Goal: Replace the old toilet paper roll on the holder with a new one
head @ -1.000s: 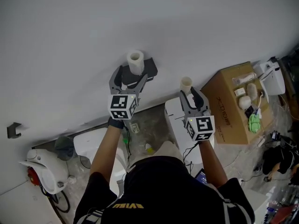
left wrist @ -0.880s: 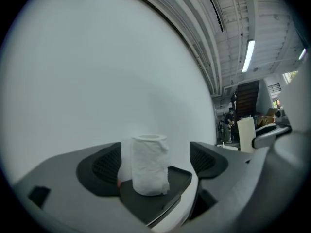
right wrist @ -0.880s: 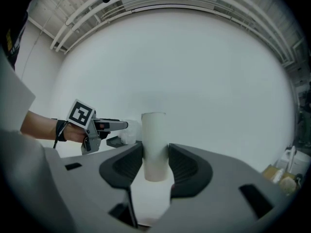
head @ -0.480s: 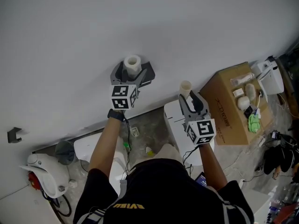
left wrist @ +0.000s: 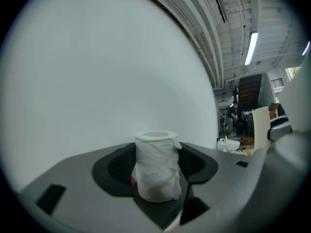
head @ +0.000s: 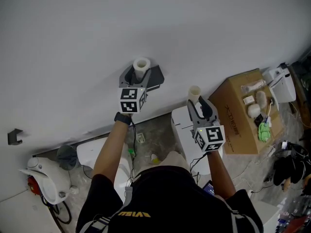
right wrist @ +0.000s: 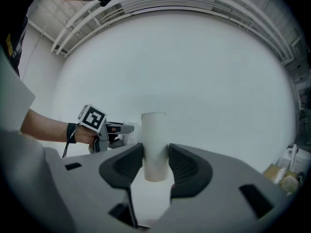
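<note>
A small white toilet paper roll (head: 141, 64) stands upright against the white wall. My left gripper (head: 141, 73) reaches level to it, jaws closing, and in the left gripper view both pads touch the sides of the roll (left wrist: 155, 166). A black part (head: 157, 75) beside the roll may be the holder; I cannot tell. My right gripper (head: 195, 101) hovers to the right, short of the wall, shut on a bare cardboard tube (head: 194, 92) held upright. The right gripper view shows that tube (right wrist: 154, 144) pinched between both pads, with the left gripper (right wrist: 127, 128) off to the left.
A brown cardboard box (head: 232, 120) with small items on top sits on the floor at the right. A white case (head: 181, 125) lies below my right gripper. A white device (head: 46, 176) stands at lower left, and a dark hook (head: 13, 136) sticks out of the wall.
My left gripper moved a little toward the wall and its wide-spread jaws came in around the paper roll. The right gripper with the tube stayed put.
</note>
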The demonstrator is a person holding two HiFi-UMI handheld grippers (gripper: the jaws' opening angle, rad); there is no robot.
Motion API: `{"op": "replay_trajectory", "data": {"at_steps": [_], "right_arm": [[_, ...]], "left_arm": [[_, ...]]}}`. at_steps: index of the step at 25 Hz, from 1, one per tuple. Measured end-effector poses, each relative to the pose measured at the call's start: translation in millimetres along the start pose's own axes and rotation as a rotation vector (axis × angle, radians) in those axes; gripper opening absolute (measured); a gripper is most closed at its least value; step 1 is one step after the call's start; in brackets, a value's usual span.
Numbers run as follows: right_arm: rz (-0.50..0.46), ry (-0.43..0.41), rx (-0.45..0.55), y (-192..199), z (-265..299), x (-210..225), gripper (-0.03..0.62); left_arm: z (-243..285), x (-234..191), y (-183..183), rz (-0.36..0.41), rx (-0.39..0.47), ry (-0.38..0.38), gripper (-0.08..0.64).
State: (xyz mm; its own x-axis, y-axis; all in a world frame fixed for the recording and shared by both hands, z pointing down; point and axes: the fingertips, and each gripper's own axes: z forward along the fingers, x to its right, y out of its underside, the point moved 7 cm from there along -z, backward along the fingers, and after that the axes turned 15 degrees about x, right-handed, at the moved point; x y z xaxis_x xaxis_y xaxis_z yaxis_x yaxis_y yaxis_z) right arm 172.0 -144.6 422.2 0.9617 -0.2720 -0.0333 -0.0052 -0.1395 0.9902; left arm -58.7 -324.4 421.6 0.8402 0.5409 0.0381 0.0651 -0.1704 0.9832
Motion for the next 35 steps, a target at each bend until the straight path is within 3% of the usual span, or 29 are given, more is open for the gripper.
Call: {"op": "replay_trajectory", "data": {"at_steps": [7, 13, 21, 35], "right_arm": [[-0.006, -0.004, 0.001, -3.0, 0.1, -1.2, 0.167], [-0.004, -0.006, 0.003, -2.6, -0.4, -1.4, 0.167], [-0.011, -0.002, -0.009, -0.5, -0.6, -2.4, 0.167], [-0.022, 0.046, -0.048, 1.8, -6.3, 10.5, 0.167]], "left_arm": [[0.2, 0.7, -1.3, 0.026, -0.003, 0.013, 0.268], [-1.5, 23.5, -11.5, 0.299, -0.043, 0.085, 0.268], [-9.9, 44.2, -14.5, 0.539, -0.093, 0.134, 0.267], [-12.3, 86.6, -15.5, 0.786, -0.106, 0.208, 0.267]]}}
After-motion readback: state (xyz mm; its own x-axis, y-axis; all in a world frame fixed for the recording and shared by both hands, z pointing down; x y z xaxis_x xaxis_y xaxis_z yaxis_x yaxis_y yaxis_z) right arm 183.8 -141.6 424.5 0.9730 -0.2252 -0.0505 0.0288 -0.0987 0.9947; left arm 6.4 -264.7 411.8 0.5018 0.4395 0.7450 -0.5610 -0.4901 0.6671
